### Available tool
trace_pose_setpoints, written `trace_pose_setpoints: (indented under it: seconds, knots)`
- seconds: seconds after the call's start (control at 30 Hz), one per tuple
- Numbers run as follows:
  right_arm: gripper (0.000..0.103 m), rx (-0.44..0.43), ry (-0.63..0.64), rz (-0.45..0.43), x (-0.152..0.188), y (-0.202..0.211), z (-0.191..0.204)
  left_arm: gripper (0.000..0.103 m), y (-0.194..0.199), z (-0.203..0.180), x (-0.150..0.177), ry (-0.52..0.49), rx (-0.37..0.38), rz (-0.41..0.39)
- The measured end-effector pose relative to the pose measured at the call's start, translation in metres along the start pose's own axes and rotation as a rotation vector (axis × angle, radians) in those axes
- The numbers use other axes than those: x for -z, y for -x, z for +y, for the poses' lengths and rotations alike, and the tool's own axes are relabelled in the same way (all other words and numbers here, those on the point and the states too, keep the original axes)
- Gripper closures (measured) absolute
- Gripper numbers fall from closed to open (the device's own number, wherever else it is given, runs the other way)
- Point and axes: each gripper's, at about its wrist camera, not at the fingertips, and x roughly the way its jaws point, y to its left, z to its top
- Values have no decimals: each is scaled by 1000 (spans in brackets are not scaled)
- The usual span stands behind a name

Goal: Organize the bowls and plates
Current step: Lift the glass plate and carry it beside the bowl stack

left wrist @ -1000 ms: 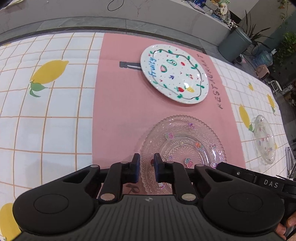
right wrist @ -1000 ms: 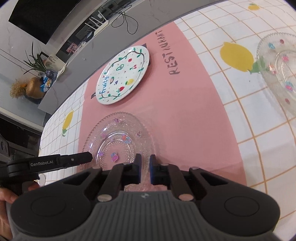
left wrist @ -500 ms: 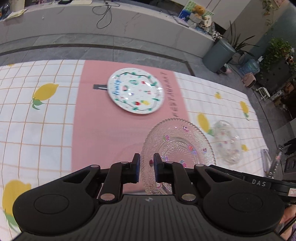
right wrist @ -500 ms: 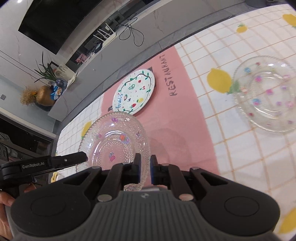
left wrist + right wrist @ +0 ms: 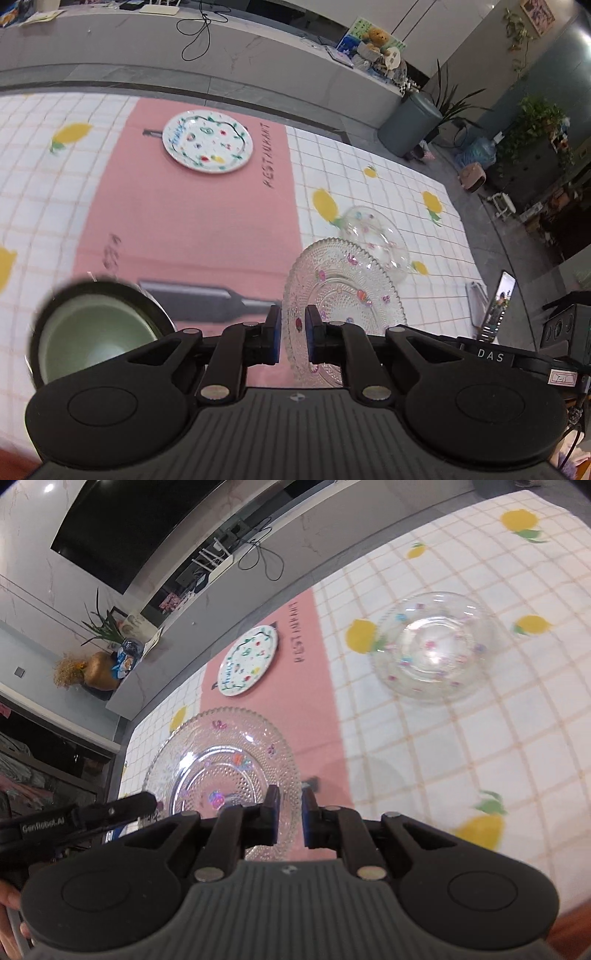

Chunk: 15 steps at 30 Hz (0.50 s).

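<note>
Both the left gripper (image 5: 293, 334) and right gripper (image 5: 290, 814) pinch the glass plate's (image 5: 221, 771) rim, holding it above the cloth, while painted plate (image 5: 207, 142), glass bowl (image 5: 432, 648) and green bowl (image 5: 96, 332) sit apart, unstacked.

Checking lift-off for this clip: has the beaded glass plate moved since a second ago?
Yes. The glass plate, gripped by both the left gripper and right gripper, has risen off the pink mat and shifted right, toward the clear bowl.
</note>
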Motion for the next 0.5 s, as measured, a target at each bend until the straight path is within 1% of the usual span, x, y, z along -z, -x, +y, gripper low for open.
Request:
trace_pose_setpoints:
  seconds: [0.23,0.5]
  knots:
    - [93,43,10,14,23,10,-27,89,-16,-2,47,65,2,-18]
    - [94,55,-20,72,35,-11,-52,89,-35,3,83,86,-64,-55]
